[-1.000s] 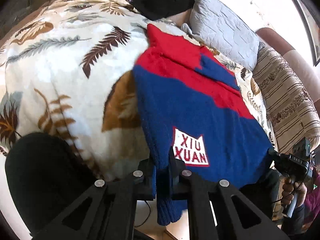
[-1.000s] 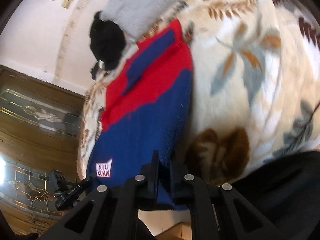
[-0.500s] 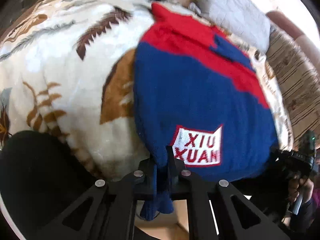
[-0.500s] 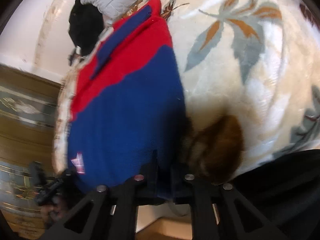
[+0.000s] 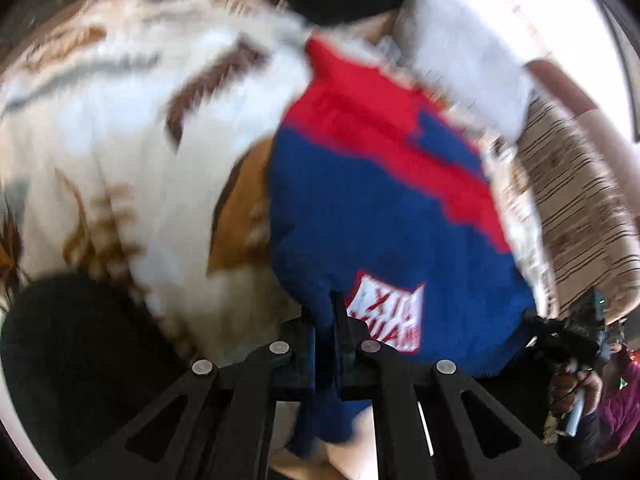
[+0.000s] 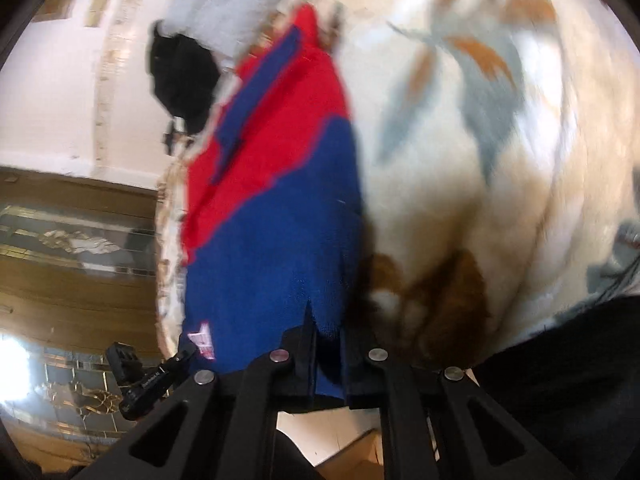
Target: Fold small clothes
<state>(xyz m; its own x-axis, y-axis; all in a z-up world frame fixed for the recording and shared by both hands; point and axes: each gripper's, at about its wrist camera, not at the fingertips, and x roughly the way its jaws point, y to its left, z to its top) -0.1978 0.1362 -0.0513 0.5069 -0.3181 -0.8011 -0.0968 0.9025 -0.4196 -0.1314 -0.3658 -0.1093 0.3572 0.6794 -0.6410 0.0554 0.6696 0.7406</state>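
**Hem pinched at both corners**

Blue and red knitted sweater (image 5: 384, 208) spread on the cream leaf-print fleece blanket (image 5: 120, 128), collar toward 12 o'clock. Clamped at 6 o'clock by left gripper (image 5: 326, 320) and right gripper (image 6: 328, 328), fingers shut on hem; probably ready for folding upward.

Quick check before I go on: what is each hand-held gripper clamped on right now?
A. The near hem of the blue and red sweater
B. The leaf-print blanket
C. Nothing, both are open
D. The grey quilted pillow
A: the left hand-held gripper and the right hand-held gripper each have their fingers shut on blue knit at the near edge of the sweater, which lies on the blanket.
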